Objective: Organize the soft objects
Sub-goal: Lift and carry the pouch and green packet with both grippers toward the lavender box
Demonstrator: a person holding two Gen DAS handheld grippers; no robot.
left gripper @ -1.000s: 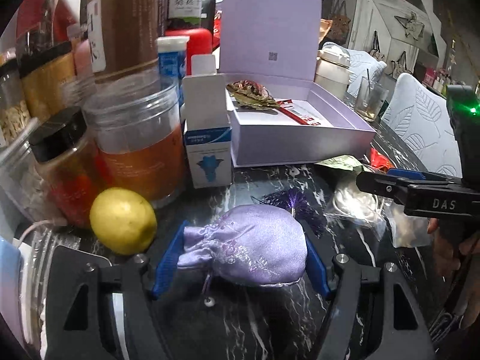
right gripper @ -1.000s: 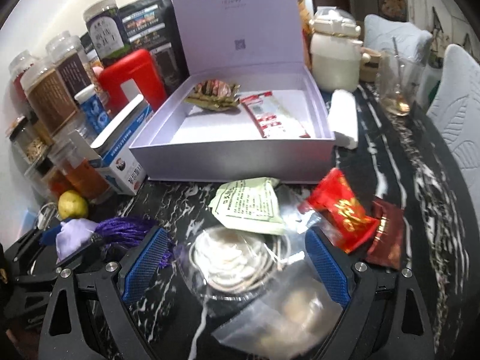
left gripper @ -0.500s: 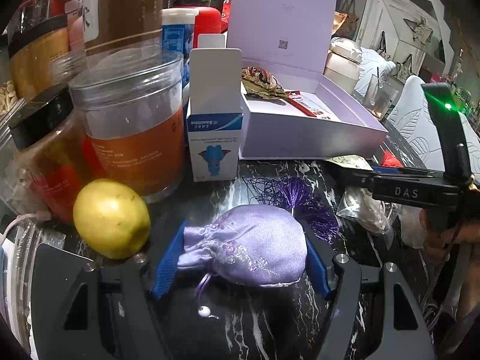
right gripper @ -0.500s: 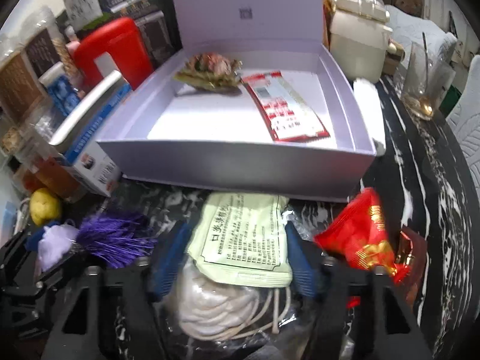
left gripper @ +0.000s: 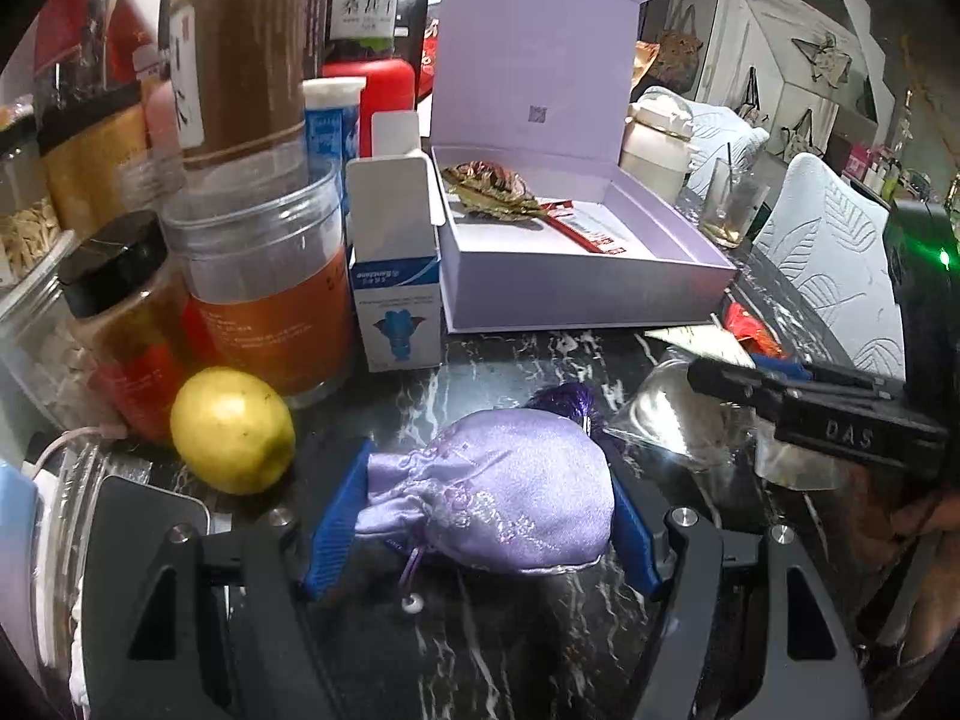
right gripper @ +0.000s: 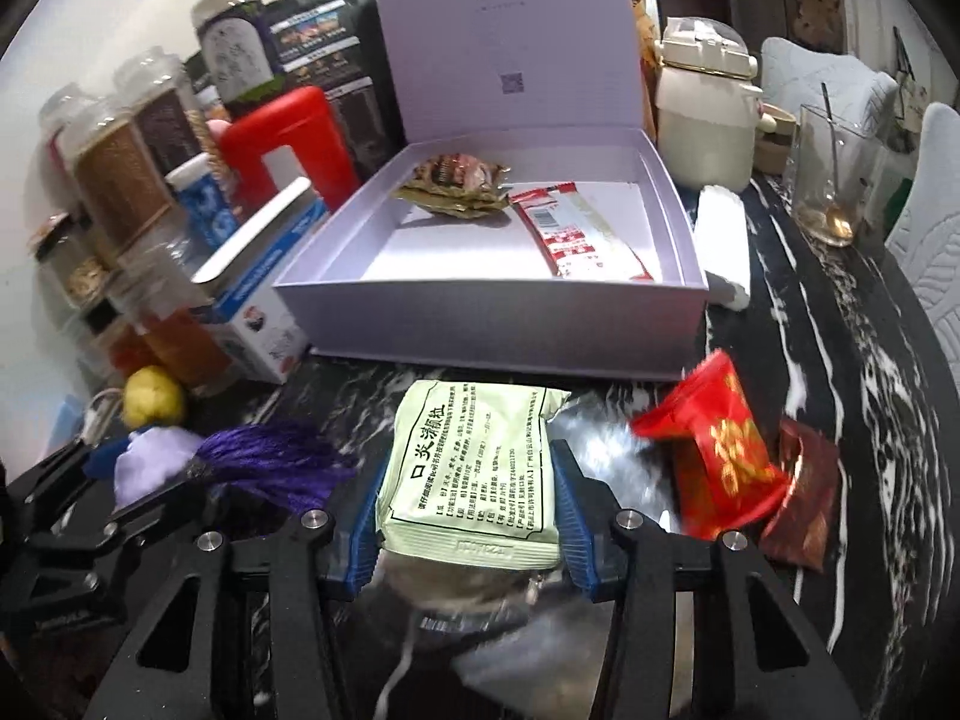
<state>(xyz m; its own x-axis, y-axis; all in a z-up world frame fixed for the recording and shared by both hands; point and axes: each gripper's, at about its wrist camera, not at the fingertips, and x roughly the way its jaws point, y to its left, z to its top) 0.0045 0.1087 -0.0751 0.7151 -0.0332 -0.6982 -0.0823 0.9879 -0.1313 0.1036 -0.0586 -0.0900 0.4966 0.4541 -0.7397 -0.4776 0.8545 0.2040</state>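
Observation:
My left gripper (left gripper: 480, 516) is shut on a lilac satin pouch (left gripper: 498, 504) with a purple tassel (right gripper: 270, 462), just above the black marble table. My right gripper (right gripper: 468, 516) is shut on a pale green packet (right gripper: 474, 468) printed with black text, over a clear bag of white cord (right gripper: 456, 594). The open lilac box (right gripper: 492, 324) stands just behind, holding a crumpled brown wrapper (right gripper: 456, 186) and a red-and-white sachet (right gripper: 576, 234). The right gripper also shows at the right of the left wrist view (left gripper: 810, 408).
A red packet (right gripper: 720, 456) and a dark red sachet (right gripper: 804, 498) lie to the right. Jars (left gripper: 270, 288), a lemon (left gripper: 231, 429) and a small white-and-blue carton (left gripper: 396, 294) crowd the left. A cream jar (right gripper: 708, 114), a glass (right gripper: 831, 180) and a white roll (right gripper: 723, 246) stand beyond the box.
My right gripper has moved forward and closed on the green packet, from wide open a second ago. My left gripper keeps hold of the pouch and has shifted only slightly.

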